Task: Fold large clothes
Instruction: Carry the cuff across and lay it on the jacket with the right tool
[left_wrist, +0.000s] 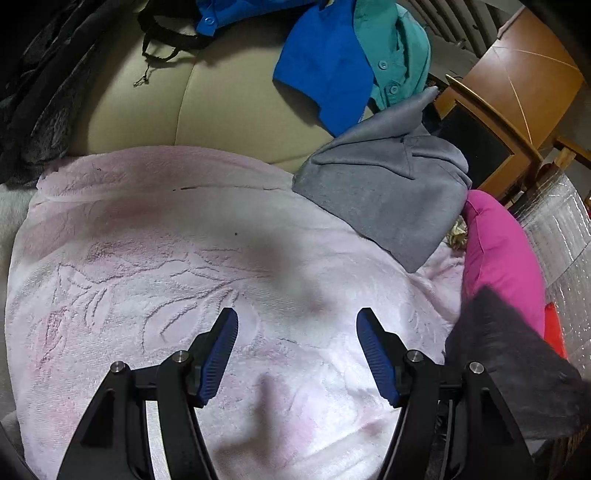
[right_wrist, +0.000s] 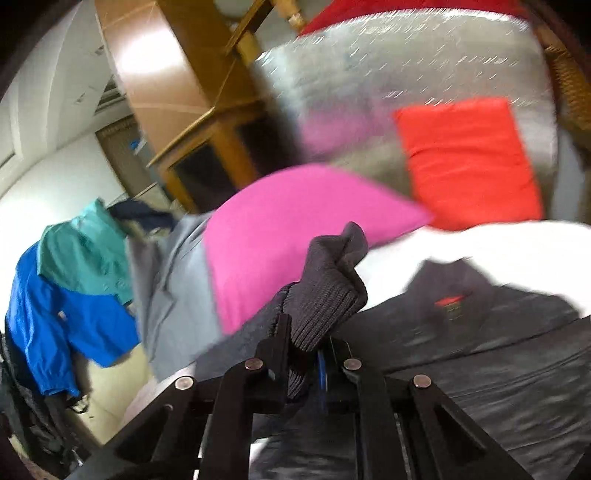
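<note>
Left wrist: left gripper (left_wrist: 297, 354) spread wide, empty, over the pink blanket (left_wrist: 184, 258); one grey garment (left_wrist: 384, 195) at its far right edge.
Right wrist: right gripper (right_wrist: 304, 350) clenched on the dark jacket (right_wrist: 480, 350) cuff (right_wrist: 328, 291); one jacket, lying on the blanket.
Advice: carry cuff across smoothly, keeping the sleeve flat.
Cushions: two, pink (right_wrist: 295, 229) and red (right_wrist: 469, 158).

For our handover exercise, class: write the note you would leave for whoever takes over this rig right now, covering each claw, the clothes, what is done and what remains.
Left claw: open, empty, hovering over the pink towel.
Right claw: shut on the ribbed cuff of the dark jacket, lifting it.
The jacket lies spread beside the pink cushion, collar showing, not yet folded.
A grey top, blue shirt and teal shirt lie loose on the sofa.
Done: nothing visibly folded. Left: fold the jacket, then the others.
</note>
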